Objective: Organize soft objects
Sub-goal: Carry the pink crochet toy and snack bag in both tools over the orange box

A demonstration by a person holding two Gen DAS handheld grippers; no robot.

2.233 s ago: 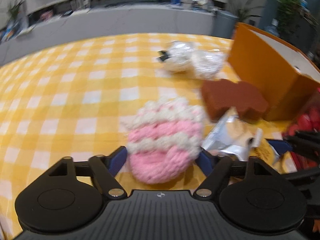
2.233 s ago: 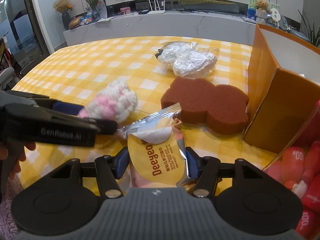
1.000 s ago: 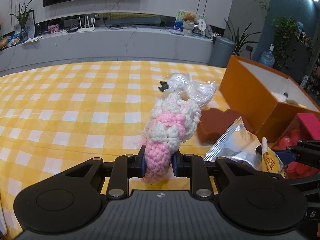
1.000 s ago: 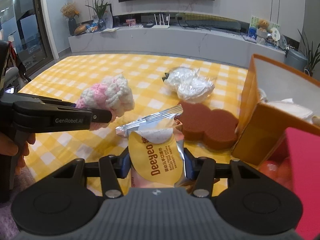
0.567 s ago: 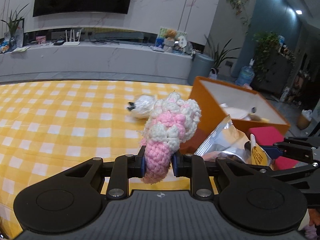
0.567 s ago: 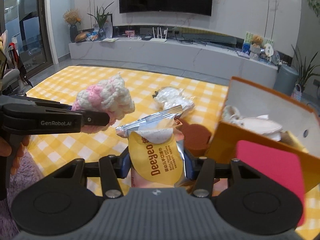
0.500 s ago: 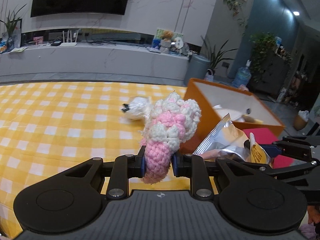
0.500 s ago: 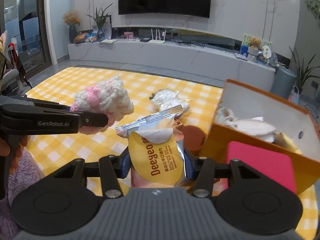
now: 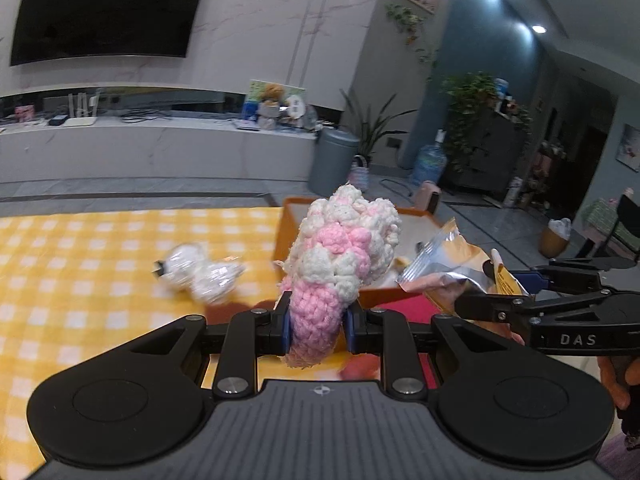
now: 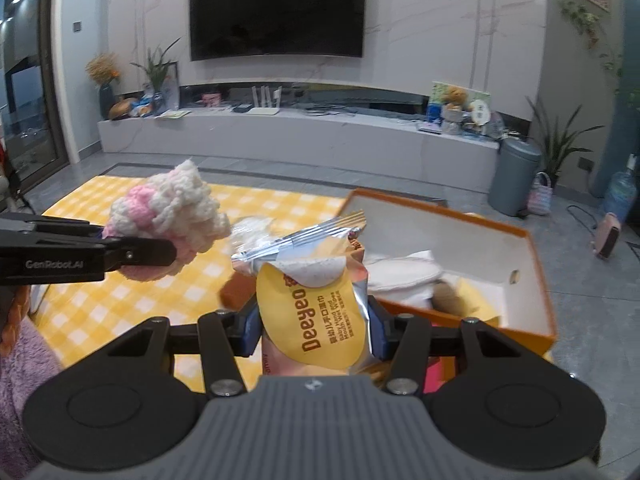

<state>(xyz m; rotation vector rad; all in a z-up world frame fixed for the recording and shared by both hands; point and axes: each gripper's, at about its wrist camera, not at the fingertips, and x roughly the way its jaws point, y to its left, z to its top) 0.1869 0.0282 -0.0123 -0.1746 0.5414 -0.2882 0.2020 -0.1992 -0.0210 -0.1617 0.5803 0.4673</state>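
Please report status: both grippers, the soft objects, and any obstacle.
Left gripper shut on pink-and-white crochet piece, held aloft. Right gripper shut on wet-wipes pack, in front of open orange box. No obstacle seen between.

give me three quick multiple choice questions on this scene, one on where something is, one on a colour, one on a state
1. Where does the clear plastic bag lie?
A. on the checked tablecloth
B. inside the orange box
C. in the right gripper

2. What colours is the knitted toy?
A. blue and grey
B. pink and white
C. all brown

3. How is the left gripper?
A. wide open with nothing in it
B. shut on the wipes pack
C. shut on the knitted toy

Answers:
1. A, the bag rests on the yellow checks, left of the box.
2. B, pink yarn bands alternate with white tufts.
3. C, both blue pads press the toy's pink end, held above the table; the wipes pack sits in the right gripper.
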